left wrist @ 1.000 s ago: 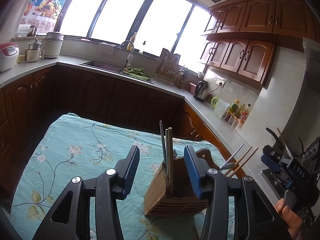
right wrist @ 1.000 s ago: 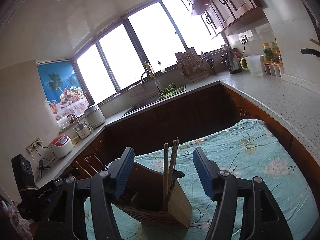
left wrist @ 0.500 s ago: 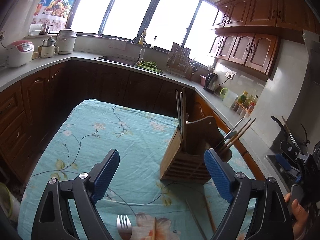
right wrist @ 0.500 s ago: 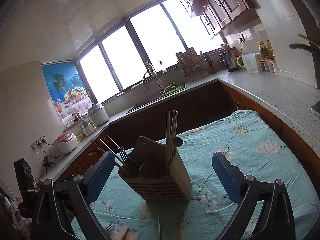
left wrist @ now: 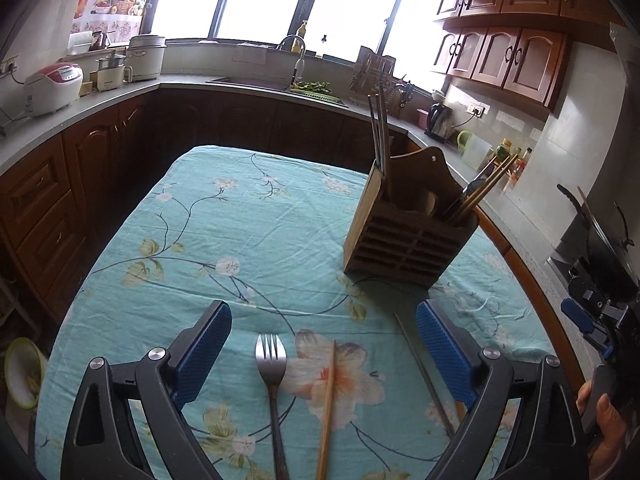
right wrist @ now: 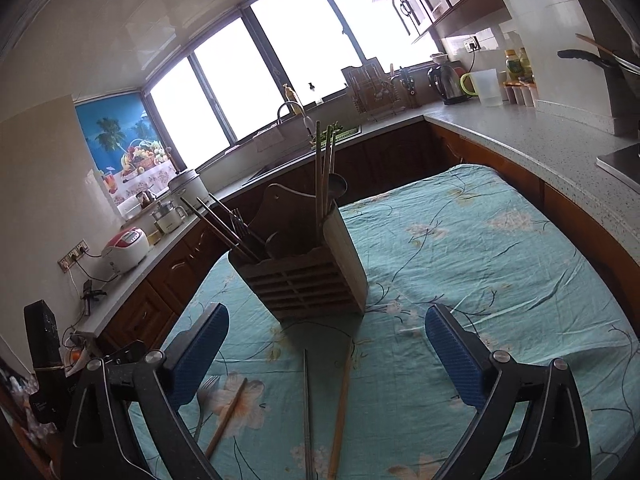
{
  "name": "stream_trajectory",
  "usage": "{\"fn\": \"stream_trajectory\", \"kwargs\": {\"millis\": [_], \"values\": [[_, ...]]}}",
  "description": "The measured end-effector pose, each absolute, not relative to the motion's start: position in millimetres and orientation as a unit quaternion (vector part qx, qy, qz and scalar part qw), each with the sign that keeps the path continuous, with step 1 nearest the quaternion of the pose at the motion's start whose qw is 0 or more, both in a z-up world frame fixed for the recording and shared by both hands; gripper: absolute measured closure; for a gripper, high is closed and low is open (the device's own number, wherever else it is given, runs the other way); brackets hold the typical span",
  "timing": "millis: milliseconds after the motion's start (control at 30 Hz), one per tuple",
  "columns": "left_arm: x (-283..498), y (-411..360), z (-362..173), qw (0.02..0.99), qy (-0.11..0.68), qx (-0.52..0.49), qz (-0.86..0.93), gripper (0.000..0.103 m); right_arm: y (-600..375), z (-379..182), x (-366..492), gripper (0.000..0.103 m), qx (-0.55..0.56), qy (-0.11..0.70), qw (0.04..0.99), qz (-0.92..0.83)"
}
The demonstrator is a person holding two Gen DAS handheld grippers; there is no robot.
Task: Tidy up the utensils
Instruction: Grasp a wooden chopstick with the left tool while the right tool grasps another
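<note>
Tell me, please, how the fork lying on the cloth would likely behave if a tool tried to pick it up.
The fork looks like thin metal, so probably stiff and light. It lies flat on the soft tablecloth, so pads may struggle to get under it and could bunch the fabric. Its smooth handle might slip or pivot if pinched off-centre.

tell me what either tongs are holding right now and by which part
Nothing is held. The left tongs stand open above the silver metal fork; the right tongs stand open, having just widened, empty.
</note>
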State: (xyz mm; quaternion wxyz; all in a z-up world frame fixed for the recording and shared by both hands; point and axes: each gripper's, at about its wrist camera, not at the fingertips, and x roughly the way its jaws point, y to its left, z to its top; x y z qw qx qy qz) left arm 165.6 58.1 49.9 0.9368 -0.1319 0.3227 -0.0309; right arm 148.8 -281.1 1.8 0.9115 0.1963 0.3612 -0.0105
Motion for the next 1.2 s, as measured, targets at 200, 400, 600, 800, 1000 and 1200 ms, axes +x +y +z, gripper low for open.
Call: {"fn": "stream_trajectory", "kwargs": {"millis": [200, 400, 600, 800, 1000, 1200], "values": [[158.2, 51.8, 43.6, 0.923, 0.36, -0.13, -0.022, 0.008, -270.8, -17.4, 135.1, 0.003, 0.184, 0.386, 0.904, -0.01], [155.7, 42.9, 36.2, 0.916, 0.383, -0.118, -0.014, 0.008, -261.5, -33.0, 134.1, 0.003, 0.177, 0.404, 0.897, -0.005], [165.9, 39.2, 25.9, 0.909, 0.405, -0.098, -0.011, 0.008, -254.7, -46.8, 140.3, 0.003, 0.173, 0.43, 0.886, 0.004], [170.5, 32.4, 20.0, 0.909, 0.408, -0.084, -0.02, 0.008, -248.2, -56.7, 143.0, 0.003, 0.167, 0.446, 0.879, 0.007], [178.2, 26.5, 10.5, 0.91, 0.406, -0.076, -0.042, 0.01, -242.0, -61.4, 149.1, 0.013, 0.145, 0.457, 0.878, 0.008], [189.8, 15.8, 3.2, 0.904, 0.42, -0.056, -0.064, 0.028, -236.7, -77.7, 163.3, 0.037, 0.14, 0.484, 0.863, 0.019]]}}
